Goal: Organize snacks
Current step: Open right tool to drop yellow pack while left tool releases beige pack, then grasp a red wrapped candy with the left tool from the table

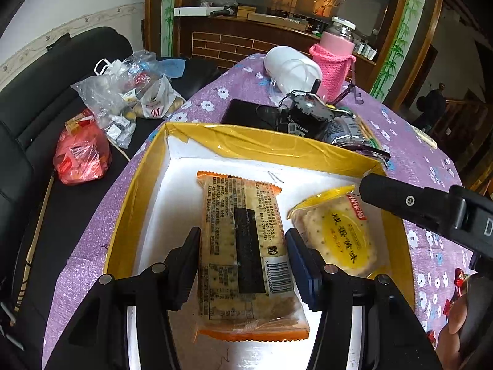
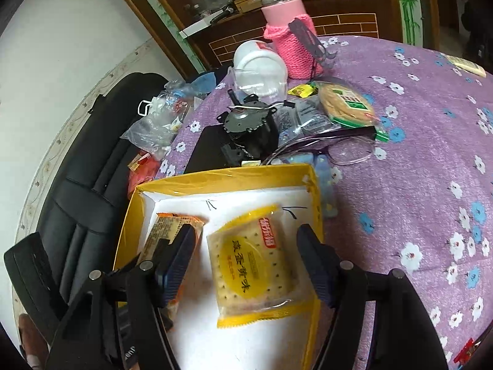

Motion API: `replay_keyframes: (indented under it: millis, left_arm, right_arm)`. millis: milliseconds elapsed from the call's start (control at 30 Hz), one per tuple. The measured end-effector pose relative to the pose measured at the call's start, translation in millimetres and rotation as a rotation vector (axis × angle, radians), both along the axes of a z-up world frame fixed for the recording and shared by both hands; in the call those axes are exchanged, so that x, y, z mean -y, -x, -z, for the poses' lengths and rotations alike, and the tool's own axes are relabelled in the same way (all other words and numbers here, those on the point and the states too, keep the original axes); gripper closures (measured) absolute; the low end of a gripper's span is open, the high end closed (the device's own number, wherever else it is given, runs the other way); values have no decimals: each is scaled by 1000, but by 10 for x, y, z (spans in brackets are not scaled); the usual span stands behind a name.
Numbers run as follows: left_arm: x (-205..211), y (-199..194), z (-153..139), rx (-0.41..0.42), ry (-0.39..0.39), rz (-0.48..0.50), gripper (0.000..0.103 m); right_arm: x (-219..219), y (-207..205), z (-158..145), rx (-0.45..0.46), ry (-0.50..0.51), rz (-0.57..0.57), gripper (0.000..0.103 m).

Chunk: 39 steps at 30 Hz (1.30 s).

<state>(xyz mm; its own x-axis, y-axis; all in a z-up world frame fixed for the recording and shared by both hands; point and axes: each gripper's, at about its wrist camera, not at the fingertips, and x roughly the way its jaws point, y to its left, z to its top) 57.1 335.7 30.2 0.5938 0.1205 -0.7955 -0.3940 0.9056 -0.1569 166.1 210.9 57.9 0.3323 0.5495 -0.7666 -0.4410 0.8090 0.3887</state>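
Note:
A yellow-rimmed box [image 1: 246, 145] with a white floor stands on the purple flowered table. In it lie an orange cracker pack [image 1: 246, 246] and a yellow cracker pack [image 1: 339, 237]. My left gripper [image 1: 243, 262] is open, its fingers on either side of the orange pack, which lies on the box floor. My right gripper [image 2: 246, 259] is open, its fingers on either side of the yellow cracker pack [image 2: 258, 262], which lies flat. The orange pack [image 2: 166, 231] shows partly behind my right gripper's left finger. The box rim [image 2: 222, 175] shows in the right wrist view.
Behind the box lie a black motor [image 2: 246, 126], glasses [image 2: 339, 151], a green-labelled cracker pack [image 2: 348, 101], a white jar [image 2: 258, 64] and a pink-sleeved bottle [image 2: 292, 40]. Bags of snacks [image 1: 123, 98] and a red bag [image 1: 80, 154] lie on the black sofa at left.

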Motion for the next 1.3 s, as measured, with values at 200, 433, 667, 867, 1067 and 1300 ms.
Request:
replay_keyframes:
  millis: [200, 433, 667, 867, 1067, 1300]
  left_arm:
    - [-44, 6, 6, 1, 22, -7, 44]
    - [9, 145, -190, 57, -40, -6, 45]
    - [198, 441, -470, 134, -80, 10, 45]
    - [567, 712, -647, 207, -117, 72, 44]
    - [1091, 988, -716, 272, -133, 171, 41]
    - [1780, 1229, -645, 297, -103, 321, 38]
  right_arm:
    - [-2, 76, 11, 4, 1, -18, 35]
    - [138, 261, -71, 40, 4, -39, 35]
    - [526, 475, -352, 137, 18, 6, 34]
    - [1060, 820, -582, 311, 67, 73, 28]
    - [1752, 1239, -504, 392, 135, 117, 26]
    - [2716, 1683, -375, 368, 22, 165, 26]
